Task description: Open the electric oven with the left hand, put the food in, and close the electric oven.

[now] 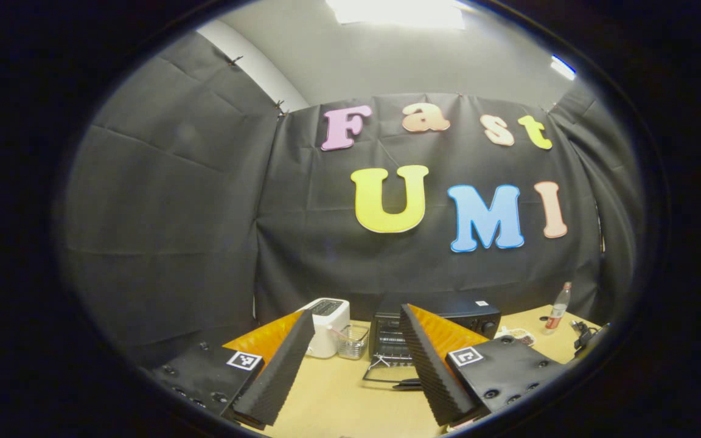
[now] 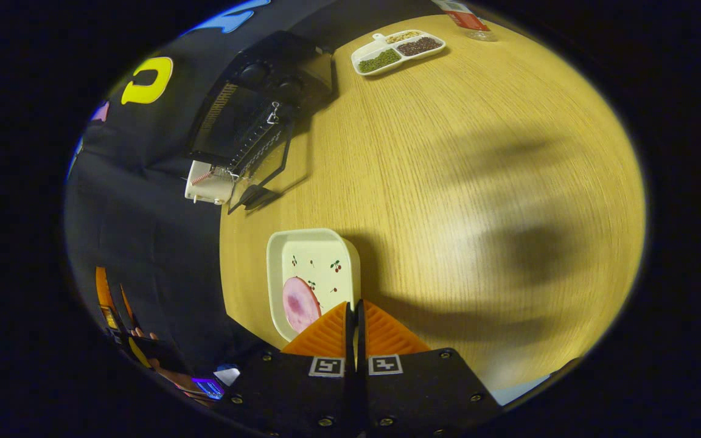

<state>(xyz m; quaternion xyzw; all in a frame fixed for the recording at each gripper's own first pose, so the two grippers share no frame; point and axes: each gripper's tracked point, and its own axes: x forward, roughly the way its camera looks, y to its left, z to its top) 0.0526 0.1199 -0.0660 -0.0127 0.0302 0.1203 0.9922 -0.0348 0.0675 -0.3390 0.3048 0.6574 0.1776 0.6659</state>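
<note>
My left gripper (image 1: pixel 350 371) is held above the near part of the wooden table (image 1: pixel 338 401), jaws spread wide with nothing between the ribbed fingers (image 1: pixel 283 371). Through the gap I see the black electric oven (image 1: pixel 435 328) at the back of the table against the booth wall. Its long axis runs left to right in this view and its front faces me. The door (image 1: pixel 387 374) is already dropped open, lying roughly flat toward me with its handle at the near edge. A white toaster (image 1: pixel 328 325) stands just left of the oven, with a clear container (image 1: pixel 353 342) between them. A bottle (image 1: pixel 556 309) stands well to the right.

The right gripper view gives what the left does not: the food. A pink slice (image 2: pixel 299 303) lies in a cream rectangular dish (image 2: pixel 320 258) near the table edge, just ahead of my right gripper (image 2: pixel 353 316). The dish's long axis runs away from me toward the oven (image 2: pixel 247 115), which sits well apart with its door (image 2: pixel 262 173) hanging open. A divided tray of grains (image 2: pixel 398 52) sits at the far end.

The right jaws are closed together on nothing, their tips over the dish's near rim; I cannot tell whether they touch it.
</note>
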